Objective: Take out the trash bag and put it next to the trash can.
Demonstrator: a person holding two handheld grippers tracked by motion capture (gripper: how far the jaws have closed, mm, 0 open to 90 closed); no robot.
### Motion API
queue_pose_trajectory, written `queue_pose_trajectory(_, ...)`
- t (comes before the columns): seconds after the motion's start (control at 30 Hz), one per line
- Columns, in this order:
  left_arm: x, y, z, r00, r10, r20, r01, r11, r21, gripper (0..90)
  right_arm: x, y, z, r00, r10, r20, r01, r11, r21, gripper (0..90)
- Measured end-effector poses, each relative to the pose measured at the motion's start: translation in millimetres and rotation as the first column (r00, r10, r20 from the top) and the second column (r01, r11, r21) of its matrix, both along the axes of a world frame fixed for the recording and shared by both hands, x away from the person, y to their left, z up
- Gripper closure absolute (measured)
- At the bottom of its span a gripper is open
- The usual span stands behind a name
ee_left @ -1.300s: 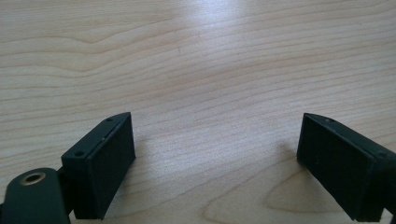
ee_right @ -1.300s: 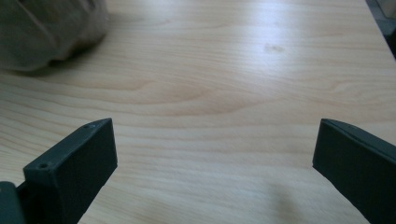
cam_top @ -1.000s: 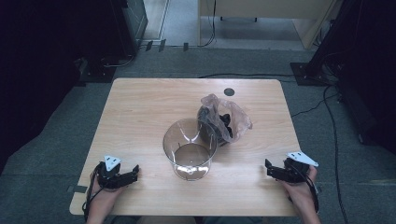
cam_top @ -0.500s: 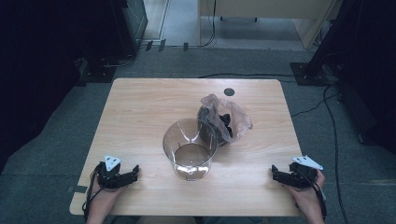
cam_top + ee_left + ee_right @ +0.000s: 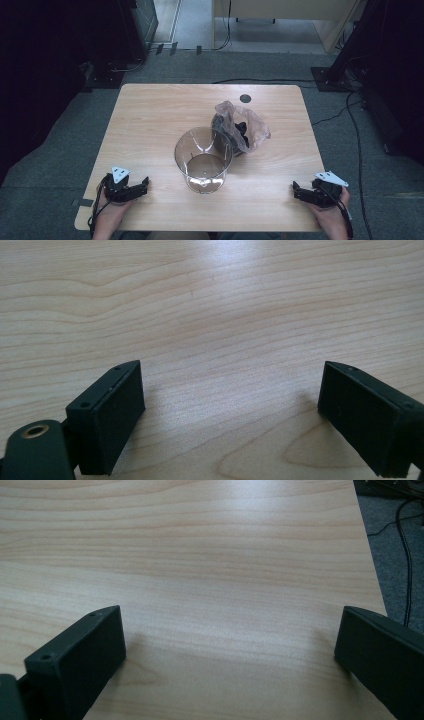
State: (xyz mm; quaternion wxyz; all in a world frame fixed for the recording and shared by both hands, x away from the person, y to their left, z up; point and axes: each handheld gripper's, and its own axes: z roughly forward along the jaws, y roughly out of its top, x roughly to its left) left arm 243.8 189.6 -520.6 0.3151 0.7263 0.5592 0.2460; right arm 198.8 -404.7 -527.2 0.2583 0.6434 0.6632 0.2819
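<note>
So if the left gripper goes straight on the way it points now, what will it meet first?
Probably the clear glass container. The left gripper points right along the bare table, jaws open, though depth is unclear.

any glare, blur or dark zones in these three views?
High view: even overhead light on the table, surroundings at left and right nearly black; the clear container and plastic bag are slightly soft. Left gripper view: pale glare patch on the wood at top centre, and the left gripper casts soft shadows beside its open jaws. Right gripper view: similar sheen up top; the right gripper looks blurred.
</note>
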Motion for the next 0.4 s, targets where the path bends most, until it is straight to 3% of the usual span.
queue_pose_trajectory(0.4,0.3,-0.2,0.1,1.0,-0.004,0.0,0.004,1.0,0.001,10.9,-2.0,-0.7,0.1,1.0,0.002,-0.001,-0.002,1.0,0.002,0.0)
